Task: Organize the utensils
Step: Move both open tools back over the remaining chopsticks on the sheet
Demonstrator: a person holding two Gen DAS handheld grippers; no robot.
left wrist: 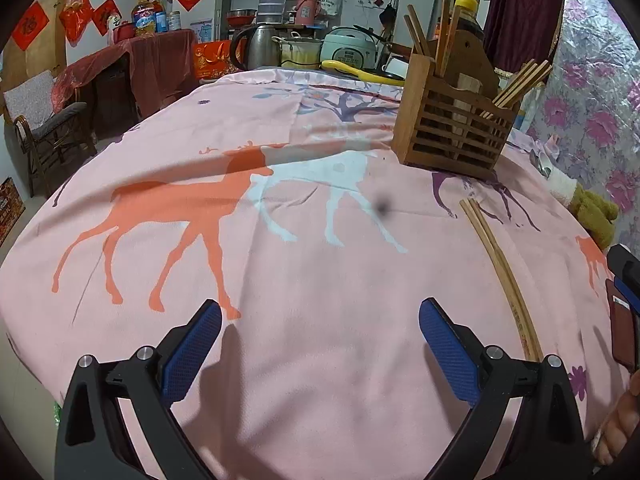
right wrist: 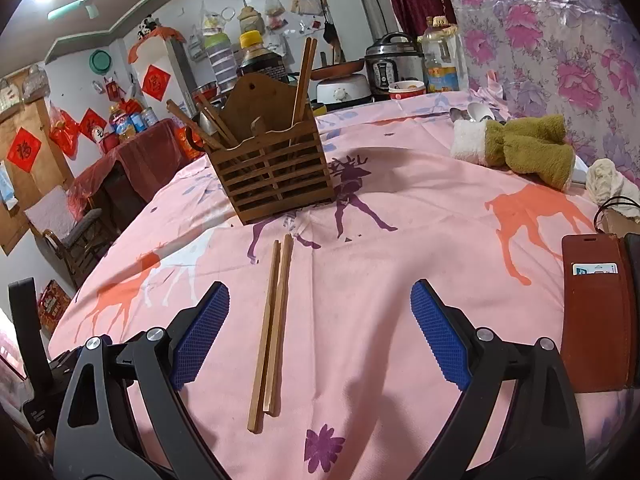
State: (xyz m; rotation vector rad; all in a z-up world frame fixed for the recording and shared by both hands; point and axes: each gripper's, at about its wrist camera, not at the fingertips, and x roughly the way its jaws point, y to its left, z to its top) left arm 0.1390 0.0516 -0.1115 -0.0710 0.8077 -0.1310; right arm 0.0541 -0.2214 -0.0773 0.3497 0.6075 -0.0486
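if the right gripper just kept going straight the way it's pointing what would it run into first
Probably the pair of chopsticks lying on the tablecloth, slightly left of centre between the open right gripper's fingers. Beyond them stands the wooden utensil holder. Depth is uncertain in this fisheye view.

Your left gripper (left wrist: pixel 320 334) is showing two black plastic arms, each ribbed with triangular cut-outs. Blue pads (left wrist: pixel 446 350) with a fine diamond-grid texture are lining the inner faces of both fingers. Round silver screw heads are sitting on the knuckles, two per side.

Your right gripper (right wrist: pixel 320 328) is wearing the same build: black angular frame, triangular openings, silver screws at the pivots. Its blue pads (right wrist: pixel 438 334) are carrying the same cross-hatched grip pattern, with ridged edges catching the light.

At the lower right edge of the left wrist view, part of your hand (left wrist: pixel 618 424) is appearing; details are too blurred to tell.
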